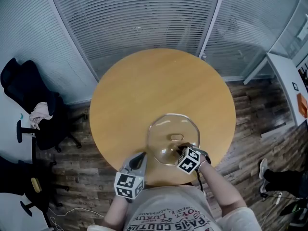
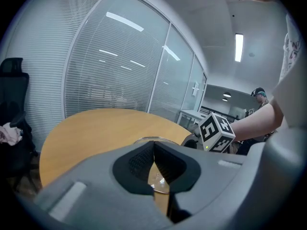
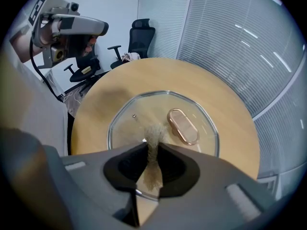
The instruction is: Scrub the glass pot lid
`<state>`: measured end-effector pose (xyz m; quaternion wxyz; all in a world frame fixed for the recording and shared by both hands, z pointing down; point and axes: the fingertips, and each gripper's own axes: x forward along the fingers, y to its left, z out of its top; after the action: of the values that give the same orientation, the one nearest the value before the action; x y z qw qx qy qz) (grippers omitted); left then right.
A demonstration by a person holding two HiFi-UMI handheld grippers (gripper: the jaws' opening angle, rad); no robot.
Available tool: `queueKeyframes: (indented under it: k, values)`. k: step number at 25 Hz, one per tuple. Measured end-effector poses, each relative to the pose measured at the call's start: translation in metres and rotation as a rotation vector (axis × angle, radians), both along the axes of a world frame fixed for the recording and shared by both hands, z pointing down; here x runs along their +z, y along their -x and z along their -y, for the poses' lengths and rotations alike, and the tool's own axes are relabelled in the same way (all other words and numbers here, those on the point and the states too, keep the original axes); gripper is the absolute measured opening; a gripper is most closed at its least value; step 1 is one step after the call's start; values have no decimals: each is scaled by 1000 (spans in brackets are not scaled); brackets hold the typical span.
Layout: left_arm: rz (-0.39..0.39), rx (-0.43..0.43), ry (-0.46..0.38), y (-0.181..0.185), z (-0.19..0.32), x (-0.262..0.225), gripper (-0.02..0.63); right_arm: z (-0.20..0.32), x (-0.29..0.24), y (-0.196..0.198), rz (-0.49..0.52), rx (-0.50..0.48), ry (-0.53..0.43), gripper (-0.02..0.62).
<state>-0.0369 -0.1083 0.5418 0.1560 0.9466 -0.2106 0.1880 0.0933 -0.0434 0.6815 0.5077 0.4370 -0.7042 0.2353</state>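
Note:
The glass pot lid [image 1: 166,137] lies flat on the round wooden table [image 1: 144,85], near its front edge, with a copper-coloured oval handle [image 3: 183,126] at its middle. My right gripper [image 1: 182,151] is over the lid's near side, shut on a beige scrubbing pad [image 3: 153,137] whose tip rests on the glass [image 3: 127,123] beside the handle. My left gripper [image 1: 143,155] hovers at the lid's left front edge, jaws together with nothing between them. In the left gripper view the lid's rim [image 2: 146,140] shows just past the jaws, with the right gripper's marker cube [image 2: 216,132] at the right.
Black office chairs [image 1: 33,109] stand on the wooden floor left of the table. Glass walls with blinds [image 1: 144,18] run behind it. A white desk [image 1: 288,81] is at the right. The far half of the tabletop bears nothing.

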Motion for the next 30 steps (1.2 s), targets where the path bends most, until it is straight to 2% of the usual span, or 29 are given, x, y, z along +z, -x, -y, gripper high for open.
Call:
queueKeyframes:
  k: [4, 7, 9, 11, 15, 22, 30]
  values:
    - [-1, -29, -7, -19, -8, -5, 8, -11, -6, -41, -39, -57, 11, 63]
    - [2, -57, -16, -37, -15, -9, 8, -13, -9, -81, -38, -46, 18, 63]
    - [-3, -90, -20, -44, -17, -12, 8, -6, -13, -101, -23, -35, 2, 63]
    - [-9, -132, -20, -50, -17, -13, 8, 8, -17, -114, -20, -63, -28, 63]
    - [-9, -213, -11, -59, -24, -13, 8, 36, -13, -123, -22, -200, -90, 63]
    - [-3, -348, -28, -62, -46, -15, 8, 76, 3, -132, -43, -408, -126, 63]
    - [17, -453, -51, -51, -68, -18, 8, 122, 21, -123, -41, -478, -136, 63]
